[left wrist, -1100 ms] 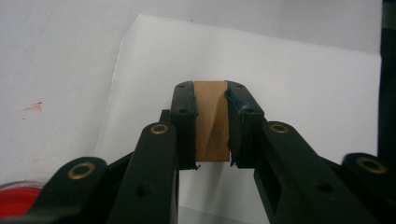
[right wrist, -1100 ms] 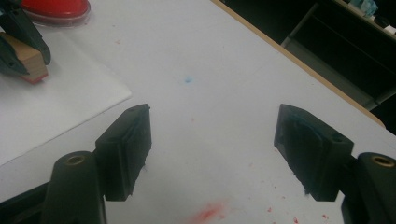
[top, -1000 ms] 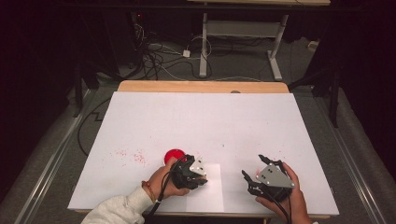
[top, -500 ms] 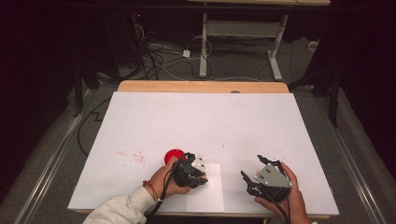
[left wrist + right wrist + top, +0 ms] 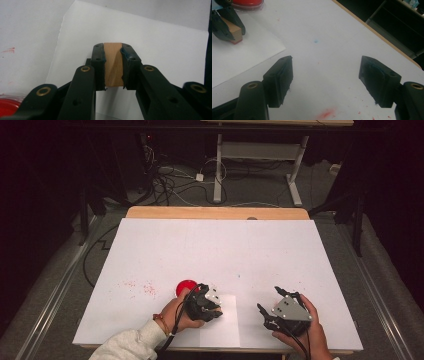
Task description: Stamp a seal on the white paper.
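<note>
Bright tabletop, dark surroundings; close views slightly soft.

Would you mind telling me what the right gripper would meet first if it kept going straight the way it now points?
Probably nothing: ahead of the open right gripper lies bare white table up to its wooden edge. The paper sheet lies off to one side.

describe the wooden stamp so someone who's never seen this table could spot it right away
On the white table, find the paper sheet near the front edge. Above it the left gripper clamps a small wooden block, the stamp. It is the only wood-coloured piece, unlike the red ink pad beside it.
</note>
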The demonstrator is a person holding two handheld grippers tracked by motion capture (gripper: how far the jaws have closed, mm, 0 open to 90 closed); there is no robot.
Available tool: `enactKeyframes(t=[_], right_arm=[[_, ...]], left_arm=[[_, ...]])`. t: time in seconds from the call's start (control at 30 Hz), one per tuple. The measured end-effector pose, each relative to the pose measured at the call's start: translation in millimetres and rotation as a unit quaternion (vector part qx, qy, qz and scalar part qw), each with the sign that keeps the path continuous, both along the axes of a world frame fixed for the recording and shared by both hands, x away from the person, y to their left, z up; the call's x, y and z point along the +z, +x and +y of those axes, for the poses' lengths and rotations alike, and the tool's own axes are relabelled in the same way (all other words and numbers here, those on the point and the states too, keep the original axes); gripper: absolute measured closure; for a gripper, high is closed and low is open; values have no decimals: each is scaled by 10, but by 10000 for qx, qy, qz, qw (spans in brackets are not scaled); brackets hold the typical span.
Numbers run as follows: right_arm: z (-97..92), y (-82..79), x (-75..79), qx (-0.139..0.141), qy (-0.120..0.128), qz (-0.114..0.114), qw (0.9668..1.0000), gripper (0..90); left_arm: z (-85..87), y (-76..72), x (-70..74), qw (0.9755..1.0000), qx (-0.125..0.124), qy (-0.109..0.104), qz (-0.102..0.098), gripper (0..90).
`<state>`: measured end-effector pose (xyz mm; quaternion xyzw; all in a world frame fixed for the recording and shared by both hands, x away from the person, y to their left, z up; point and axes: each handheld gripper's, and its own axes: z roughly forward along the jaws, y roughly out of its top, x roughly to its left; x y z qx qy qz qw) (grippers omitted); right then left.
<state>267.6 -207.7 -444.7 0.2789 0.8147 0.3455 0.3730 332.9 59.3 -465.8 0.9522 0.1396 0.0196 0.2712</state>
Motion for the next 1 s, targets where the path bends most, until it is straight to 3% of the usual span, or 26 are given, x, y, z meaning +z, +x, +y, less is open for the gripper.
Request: enactKeyframes(t=[0.13,0.6,0.77,1.0], right_arm=[[4,-1,0,13,-20,9,10000,281],[11,-2,-1,17,-46,4,10000,280],[4,5,-6,4,-51,2,10000,280],[-29,1,5,-57,0,-25,10000,281]], left_arm=[[7,15,-4,10000,17,-30,68,737],[-20,-14,3,10000,45,79,-31,736],[-51,-32,41,9996,-18,237,-157,736],[28,-69,276,9991,14,-111,-397,736]])
